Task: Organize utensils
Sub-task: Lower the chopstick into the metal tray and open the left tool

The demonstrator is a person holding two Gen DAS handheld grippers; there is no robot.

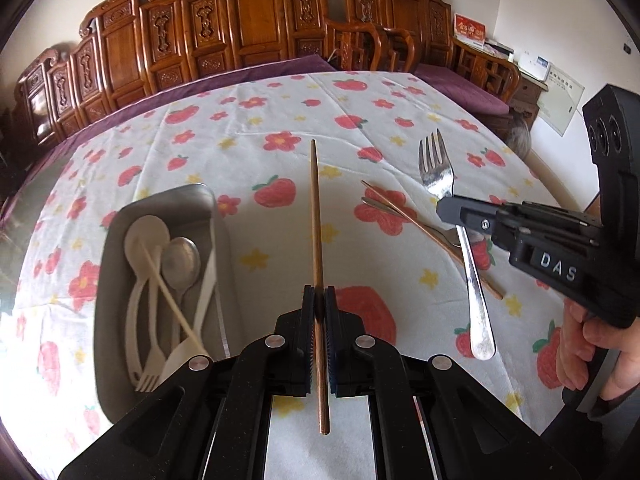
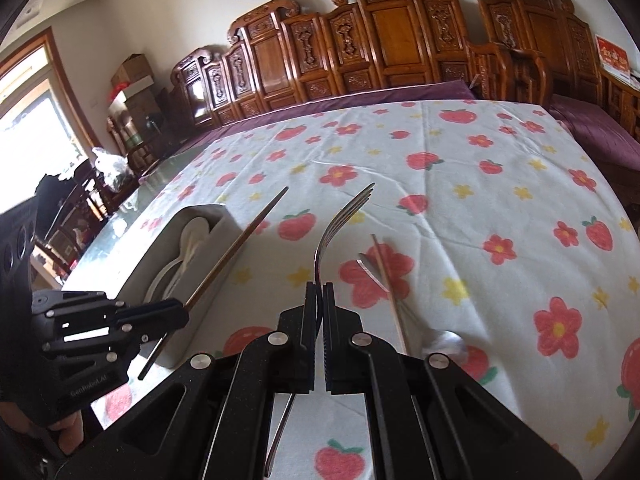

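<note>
- Left claw (image 1: 319, 308): closed on a brown chopstick (image 1: 316, 216), gripped well toward its rear end. The stick runs straight forward between the two black fingers, its tip raised above the table (image 1: 248, 136); a short length sticks out behind the pads.
- Same claw seen from the right wrist camera (image 2: 176, 312): it enters from the lower left, held roughly level, and the chopstick (image 2: 240, 240) slants up and away alongside the metal tray (image 2: 188, 216).
- Right claw (image 2: 319, 300): closed on a steel fork (image 2: 340, 216), clamped about mid-handle. The tines curve upward and forward; the handle end hangs down behind the fingers.
- Right claw seen from the left wrist camera (image 1: 452, 210): it reaches in from the right edge, pointing left, with the fork (image 1: 436, 168) held clear of the cloth, tines away from the camera and handle toward it. The person's right hand (image 1: 592, 344) wraps the grip below.
- Tray (image 1: 120, 224): rests on the table to the left of the left claw. It holds a white plastic spoon (image 1: 146, 236), a metal spoon (image 1: 181, 260), a small fork (image 1: 148, 380) and a pale chopstick (image 1: 172, 296) lying across them.
- Table surface: covered by a white cloth printed with strawberries and flowers. Lying on it, under and just beyond the held fork, are a second brown chopstick (image 1: 420, 228) and a further metal utensil (image 1: 384, 208) crossing it.
- Background: a carved wooden bench (image 1: 248, 20) stands behind the table.
</note>
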